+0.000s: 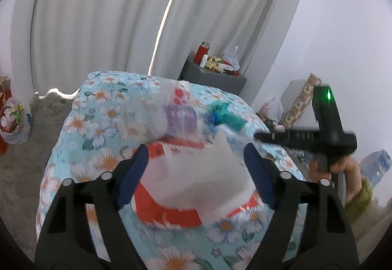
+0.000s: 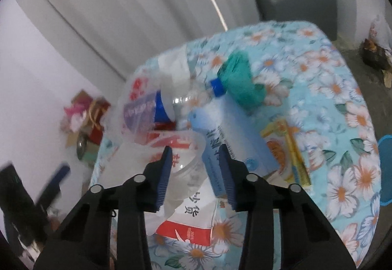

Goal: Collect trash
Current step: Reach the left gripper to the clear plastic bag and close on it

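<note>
Trash lies on a table under a floral cloth (image 1: 98, 128). My left gripper (image 1: 196, 150) is open, its blue pads either side of a white and red paper bag (image 1: 196, 177) without pressing it. Beyond the bag lie a purple packet (image 1: 181, 118), a blue bottle cap (image 1: 212, 118) and a crumpled green bag (image 1: 229, 115). My right gripper (image 2: 196, 179) hangs over the pile, jaws partly apart. A clear plastic cup (image 2: 183, 157) and the edge of a blue and white box (image 2: 235, 145) sit between its pads; I cannot see either pad pressing. It also shows from the left wrist as the right gripper (image 1: 259, 135).
A yellow wrapper (image 2: 294, 154) lies right of the box. A grey cabinet (image 1: 213, 76) with a red jar and wrappers stands behind the table by white curtains. A filled bag (image 1: 14, 123) sits on the floor at left. A patterned box (image 1: 301, 103) leans at right.
</note>
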`<state>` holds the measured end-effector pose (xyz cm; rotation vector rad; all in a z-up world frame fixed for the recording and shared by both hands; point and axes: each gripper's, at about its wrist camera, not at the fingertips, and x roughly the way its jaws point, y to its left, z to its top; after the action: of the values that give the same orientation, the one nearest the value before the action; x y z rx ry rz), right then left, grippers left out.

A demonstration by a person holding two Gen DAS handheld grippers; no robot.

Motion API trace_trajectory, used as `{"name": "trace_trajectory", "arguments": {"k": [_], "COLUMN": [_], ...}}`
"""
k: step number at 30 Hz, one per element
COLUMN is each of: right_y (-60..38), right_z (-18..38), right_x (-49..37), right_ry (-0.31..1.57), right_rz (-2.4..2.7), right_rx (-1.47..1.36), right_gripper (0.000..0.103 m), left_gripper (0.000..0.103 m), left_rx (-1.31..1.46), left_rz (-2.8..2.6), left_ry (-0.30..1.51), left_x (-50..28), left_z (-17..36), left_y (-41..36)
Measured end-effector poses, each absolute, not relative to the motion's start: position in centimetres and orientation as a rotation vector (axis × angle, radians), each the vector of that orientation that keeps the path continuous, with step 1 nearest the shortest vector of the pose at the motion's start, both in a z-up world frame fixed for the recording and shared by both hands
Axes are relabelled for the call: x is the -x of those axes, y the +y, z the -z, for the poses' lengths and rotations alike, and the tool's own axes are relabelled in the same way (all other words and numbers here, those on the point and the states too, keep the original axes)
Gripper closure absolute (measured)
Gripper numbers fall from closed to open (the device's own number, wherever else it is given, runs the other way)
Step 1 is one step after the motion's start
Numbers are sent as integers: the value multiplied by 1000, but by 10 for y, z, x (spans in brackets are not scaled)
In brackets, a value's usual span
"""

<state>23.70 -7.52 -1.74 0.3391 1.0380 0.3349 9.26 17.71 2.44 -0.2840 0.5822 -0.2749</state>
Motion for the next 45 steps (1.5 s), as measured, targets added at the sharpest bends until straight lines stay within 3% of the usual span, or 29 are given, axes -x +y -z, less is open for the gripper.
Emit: {"name": "trace_trajectory", "arguments": {"k": [6,11,18,22,27,40,41,42,43,45], "right_y": [-73,-73,-71,-73,-76,-113,-116,-119,-121,-124], "right_z": [25,29,36,36,32,3,2,0,-1,-2], "right_x": [-223,-219,-223,-224,-223,-211,-208,-205,-203,-201], "right_ry": [1081,1109,1125,1112,1070,894,887,881,877,872], "right_rz": [-327,-329,-332,-343,-340,-329,-333,-340,-346,-352], "right_rx": [-329,-342,-360,-365,-368,-466,-473,-484,-493,-499], "right_gripper": [77,78,88,96,97,97,97,97,97,97], "left_gripper": [46,47,69,81,103,101,87,63,53,50], "left_rx": [308,296,323,345,350,282,305,329,353,395], "left_rz": [357,446,461,464,473,439,438,432,420,399], "left_ry": [637,747,923,942,931,826,851,878,907,959], "left_x": [-152,-216,-274,-279,-272,-264,-271,-278,-286,-302], "left_z": [-42,-47,-23,-17,-16,-59,-57,-53,-47,-34], "left_y": [194,195,191,190,189,180,183,187,190,196]}}
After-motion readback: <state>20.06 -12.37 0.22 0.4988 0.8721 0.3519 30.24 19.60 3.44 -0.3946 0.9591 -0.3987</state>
